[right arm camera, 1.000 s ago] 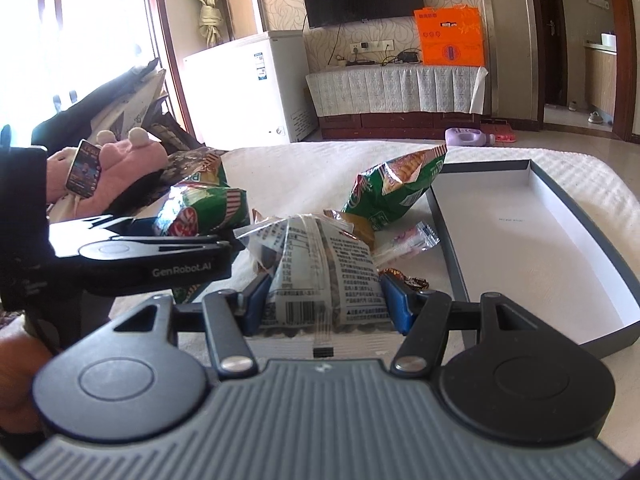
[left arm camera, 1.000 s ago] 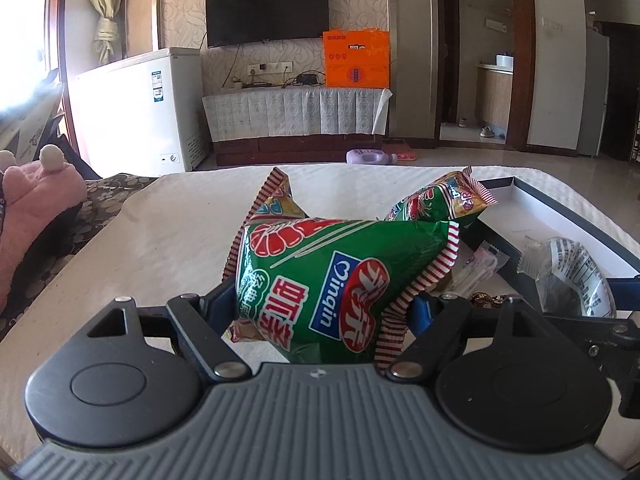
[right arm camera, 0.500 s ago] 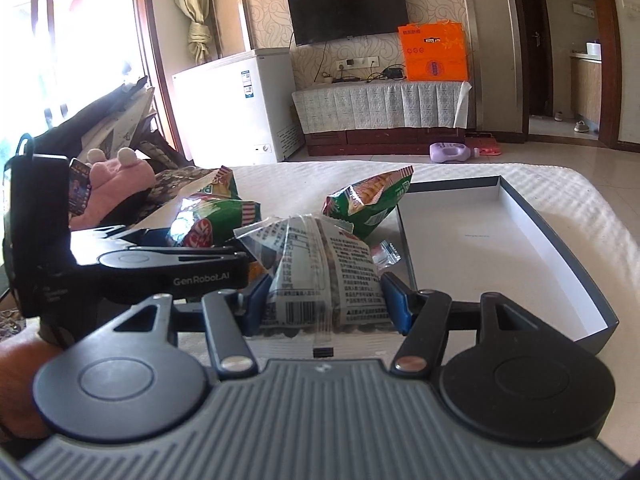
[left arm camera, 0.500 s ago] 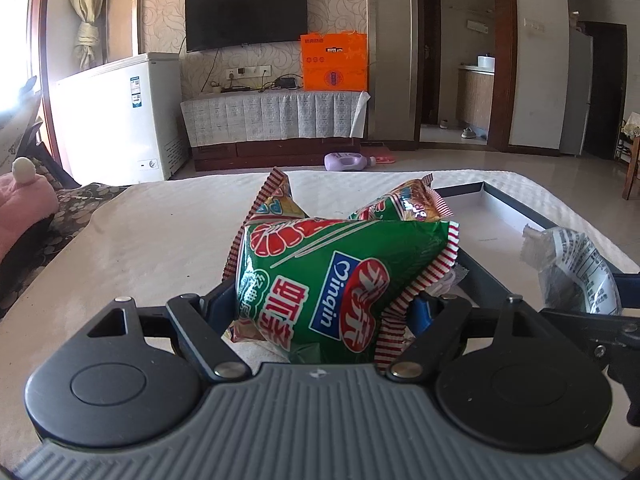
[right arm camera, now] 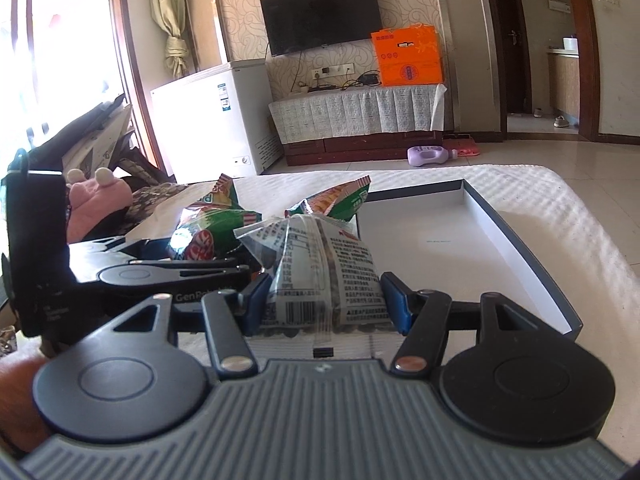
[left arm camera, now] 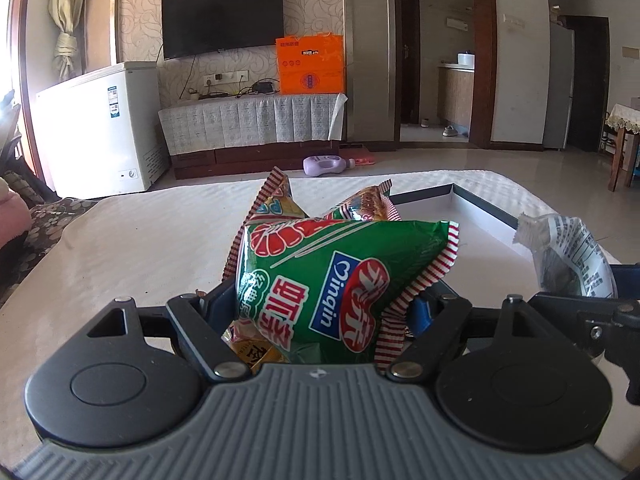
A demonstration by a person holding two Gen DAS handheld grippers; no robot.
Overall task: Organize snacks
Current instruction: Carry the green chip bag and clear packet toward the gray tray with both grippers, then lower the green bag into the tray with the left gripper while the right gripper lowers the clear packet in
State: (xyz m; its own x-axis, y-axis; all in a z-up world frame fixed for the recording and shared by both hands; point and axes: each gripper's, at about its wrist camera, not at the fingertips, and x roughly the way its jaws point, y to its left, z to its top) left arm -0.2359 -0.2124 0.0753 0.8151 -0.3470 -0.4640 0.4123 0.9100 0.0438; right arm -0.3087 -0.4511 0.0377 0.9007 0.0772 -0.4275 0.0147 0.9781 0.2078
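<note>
My left gripper (left arm camera: 320, 312) is shut on a green snack bag (left arm camera: 340, 280) with red and white striped edges, held above the white table. My right gripper (right arm camera: 322, 300) is shut on a clear packet (right arm camera: 320, 268) with printed text. That packet also shows at the right of the left wrist view (left arm camera: 572, 256). The left gripper (right arm camera: 132, 280) with its green bag (right arm camera: 200, 232) shows at the left of the right wrist view. Another green bag (right arm camera: 340, 202) lies beyond, beside a shallow open box (right arm camera: 516, 240) with dark walls and a white floor.
The white table (left arm camera: 140, 240) carries more snack bags (left arm camera: 368, 204) behind the held one. A pink plush (right arm camera: 100, 200) and dark bags lie at the left. A white freezer (left arm camera: 100, 128), a TV stand and a purple bottle on the floor stand beyond.
Both grippers have risen with their bags and shifted toward the box. The table and the loose snacks now sit lower in both views.
</note>
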